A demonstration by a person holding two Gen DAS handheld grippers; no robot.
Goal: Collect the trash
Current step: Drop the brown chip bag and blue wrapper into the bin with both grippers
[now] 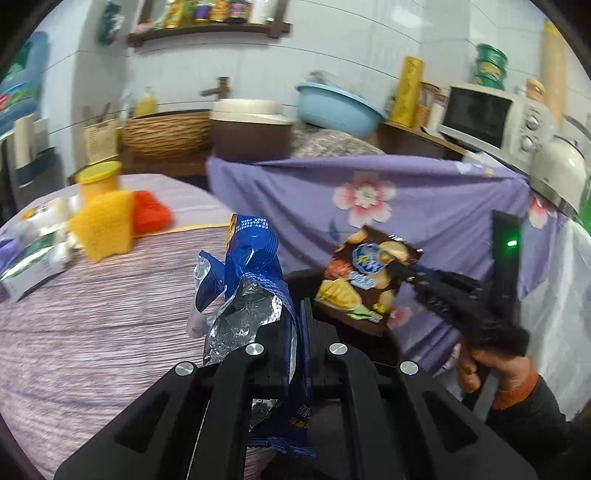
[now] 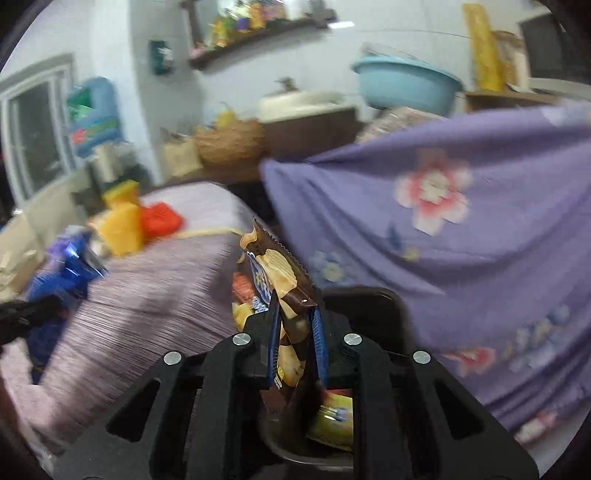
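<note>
In the left wrist view, a crumpled blue foil wrapper (image 1: 255,291) was pinched in the left gripper (image 1: 295,332) above the near table edge, while packets (image 1: 33,266) remained uncollected at far left. In the right wrist view, a glossy brown chip bag (image 2: 280,273) was clamped by the right gripper (image 2: 295,332) over a dark bin (image 2: 369,306) judged to hold a yellow wrapper (image 2: 332,421).

A home kitchen: a microwave (image 1: 491,118), a bottle-lined wall shelf (image 1: 210,27), and a blue basin (image 1: 338,107).
</note>
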